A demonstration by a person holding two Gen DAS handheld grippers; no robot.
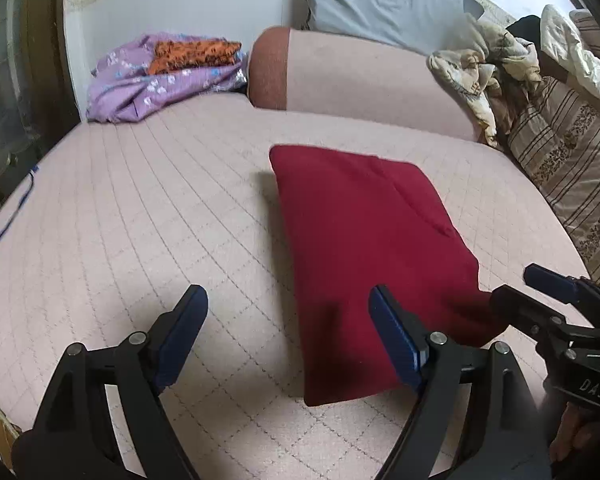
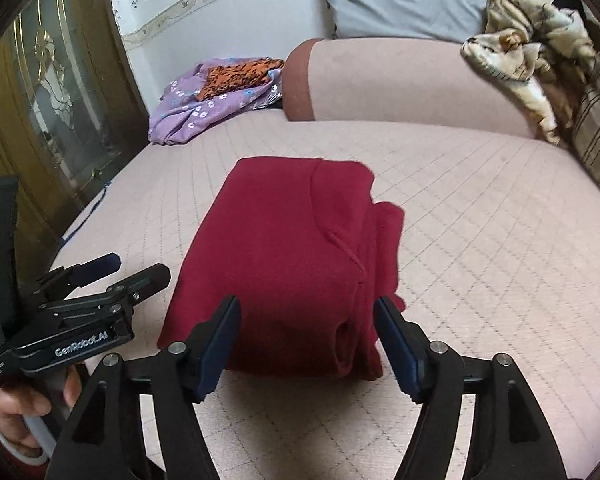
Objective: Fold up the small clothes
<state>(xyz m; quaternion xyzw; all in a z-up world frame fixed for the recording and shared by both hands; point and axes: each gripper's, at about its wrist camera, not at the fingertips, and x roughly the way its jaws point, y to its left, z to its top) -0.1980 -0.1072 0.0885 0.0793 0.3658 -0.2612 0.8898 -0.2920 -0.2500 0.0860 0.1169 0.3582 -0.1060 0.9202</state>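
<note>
Both grippers open, side by side, nothing held

The left gripper (image 1: 288, 320) and right gripper (image 2: 306, 330) both have their jaws spread wide and gripping nothing, fingers pointing forward just above the near end of the red garment (image 2: 284, 264). A bare hand (image 2: 24, 404) grips the left gripper's handle.

Soft, even daylight is observed across both views; no glare is recorded. A dim shadow is cast on the quilted bed cover (image 1: 140, 208) left of the red garment (image 1: 364, 240) and beneath its near edge. Strong barrel distortion and black corner vignetting are noted. Slight blur is seen around the garment's far edge.
</note>
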